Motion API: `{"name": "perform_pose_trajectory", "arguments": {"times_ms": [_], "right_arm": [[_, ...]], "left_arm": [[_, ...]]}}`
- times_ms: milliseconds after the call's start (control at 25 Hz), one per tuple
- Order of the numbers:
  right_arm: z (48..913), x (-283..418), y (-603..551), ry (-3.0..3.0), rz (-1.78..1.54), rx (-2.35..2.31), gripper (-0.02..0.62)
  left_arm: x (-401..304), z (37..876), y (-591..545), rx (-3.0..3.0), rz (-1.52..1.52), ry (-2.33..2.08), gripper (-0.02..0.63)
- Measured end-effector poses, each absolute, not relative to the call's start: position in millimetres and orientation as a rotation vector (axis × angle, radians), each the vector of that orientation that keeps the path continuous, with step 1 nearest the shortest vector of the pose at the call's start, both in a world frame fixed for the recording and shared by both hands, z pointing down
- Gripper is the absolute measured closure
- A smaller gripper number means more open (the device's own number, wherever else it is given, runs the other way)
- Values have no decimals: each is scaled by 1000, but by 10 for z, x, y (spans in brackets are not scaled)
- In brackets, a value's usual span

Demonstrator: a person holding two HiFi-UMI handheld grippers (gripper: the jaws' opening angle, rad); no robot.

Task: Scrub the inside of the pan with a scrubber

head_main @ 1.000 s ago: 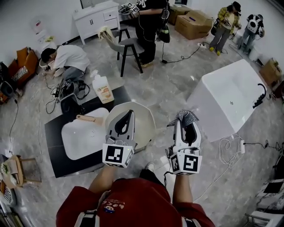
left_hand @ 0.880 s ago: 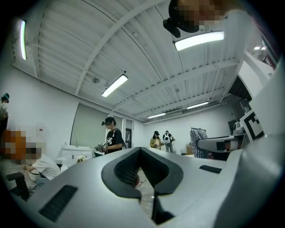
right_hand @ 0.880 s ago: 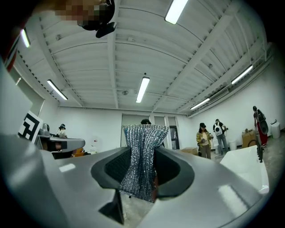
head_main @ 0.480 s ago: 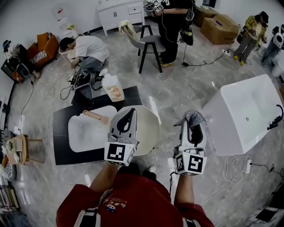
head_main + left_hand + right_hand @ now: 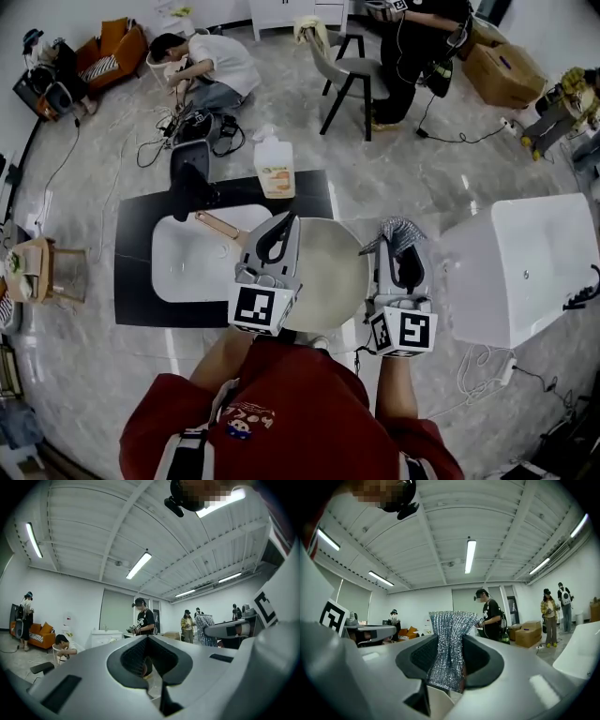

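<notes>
The cream pan (image 5: 336, 274) hangs at the right end of the black counter (image 5: 131, 246), its wooden handle (image 5: 217, 226) reaching left over the white sink (image 5: 187, 261). My left gripper (image 5: 279, 228) sits over the pan's left edge. In the left gripper view the left gripper (image 5: 148, 639) has its jaws together, with a sliver of the pan (image 5: 150, 679) between them. My right gripper (image 5: 398, 251) stands beside the pan's right edge, shut on a silver mesh scrubber (image 5: 399, 234). The scrubber (image 5: 449, 644) sticks up from between the jaws.
A soap bottle (image 5: 274, 167) and a black faucet (image 5: 192, 186) stand behind the sink. A white bathtub (image 5: 525, 264) is close on the right. Further back are a chair (image 5: 349, 64), a crouching person (image 5: 214, 64), cables on the floor and a standing person (image 5: 417, 37).
The head view has swung, so the counter and sink now lie more centrally below me. Both grippers keep their grasps and stay side by side over the pan.
</notes>
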State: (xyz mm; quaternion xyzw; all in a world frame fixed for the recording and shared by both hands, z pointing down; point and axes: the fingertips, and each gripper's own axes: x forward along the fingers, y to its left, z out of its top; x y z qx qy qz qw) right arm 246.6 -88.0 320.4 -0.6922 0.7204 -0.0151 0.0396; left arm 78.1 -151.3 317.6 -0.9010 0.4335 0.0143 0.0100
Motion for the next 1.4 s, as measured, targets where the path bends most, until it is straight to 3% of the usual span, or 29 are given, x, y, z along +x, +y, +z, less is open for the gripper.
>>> {"name": "perform_pose_trajectory", "arguments": {"times_ms": [880,1400], "right_arm": [[5608,1670,-1570,2542,-888,-2155,425],[6046,1615,-1708,2581,-945,-2177,425]], "left_arm": [[114,4041,-1752,-2850,-70,1549,601],[-63,4214,-1720,-2835,-112,1621,601]]}}
